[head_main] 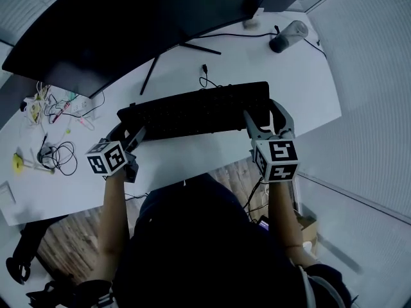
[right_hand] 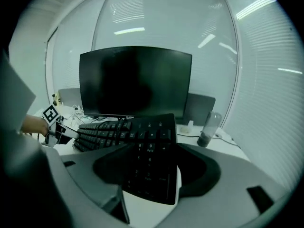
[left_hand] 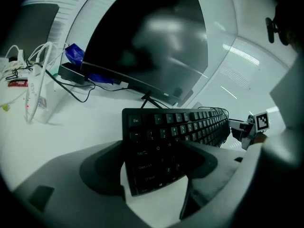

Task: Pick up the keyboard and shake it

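Gripping keyboard [head_main: 196, 111]: one end clamped within left gripper [head_main: 128, 135], other within right gripper [head_main: 263, 126]; seemingly raised off desk [head_main: 192, 165]; shaking not yet done.

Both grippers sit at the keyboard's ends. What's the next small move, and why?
Probably raise both ends together slightly, then shake. The left gripper and right gripper each clamp an end of the keyboard; whether it clears the desk is unclear.
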The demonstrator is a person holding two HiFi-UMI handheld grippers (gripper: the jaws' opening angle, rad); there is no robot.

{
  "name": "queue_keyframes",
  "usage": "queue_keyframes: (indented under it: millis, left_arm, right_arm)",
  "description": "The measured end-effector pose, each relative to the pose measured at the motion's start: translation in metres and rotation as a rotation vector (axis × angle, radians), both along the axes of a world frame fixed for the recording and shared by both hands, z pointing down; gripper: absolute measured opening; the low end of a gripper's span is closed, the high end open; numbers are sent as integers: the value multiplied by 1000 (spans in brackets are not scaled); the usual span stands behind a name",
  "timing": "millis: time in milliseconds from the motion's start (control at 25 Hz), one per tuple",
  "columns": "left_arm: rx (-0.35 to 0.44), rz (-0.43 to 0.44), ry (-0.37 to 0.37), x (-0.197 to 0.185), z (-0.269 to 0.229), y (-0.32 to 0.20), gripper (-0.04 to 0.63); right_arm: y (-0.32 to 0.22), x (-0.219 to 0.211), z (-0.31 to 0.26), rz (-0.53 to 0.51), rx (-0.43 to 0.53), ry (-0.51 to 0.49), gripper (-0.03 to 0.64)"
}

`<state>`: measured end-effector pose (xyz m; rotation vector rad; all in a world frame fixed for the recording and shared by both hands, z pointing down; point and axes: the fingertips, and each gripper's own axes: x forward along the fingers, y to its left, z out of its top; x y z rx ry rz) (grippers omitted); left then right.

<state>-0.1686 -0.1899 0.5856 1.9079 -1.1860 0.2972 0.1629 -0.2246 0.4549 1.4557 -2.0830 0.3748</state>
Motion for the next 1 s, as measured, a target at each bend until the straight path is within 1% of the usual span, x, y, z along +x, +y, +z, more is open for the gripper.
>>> queue_keyframes:
  millis: [120, 200, 320, 440, 600, 720, 800, 1000]
  left_arm:
    - [-5, -15, 40, 4, 2, 8, 368]
    - [-4, -22, 53, 6, 2, 12, 368]
    - [22, -22, 35, 5, -7, 14, 368]
    - [67, -16, -45, 0, -28, 13, 368]
    - [138, -8, -206, -8, -65, 12, 368]
    - [179, 12, -314, -11, -89, 14, 368]
    - [204, 22, -367, -12, -104, 16, 368]
    - [279, 31, -464, -11, -142, 17, 368]
  right_arm:
    - [5, -2, -15, -27, 47, 50, 288]
    - [8, -3, -20, -34, 59, 60, 288]
    - [8, 0, -16, -20, 37, 13, 288]
    - [6, 10, 4, 13, -33, -89, 288]
    - [5, 16, 40, 62, -149, -266, 288]
    - [7, 13, 65, 78, -234, -384, 288]
    - [10, 9, 80, 82, -289, -452, 288]
    - [16, -6, 113, 86, -416, -625, 290]
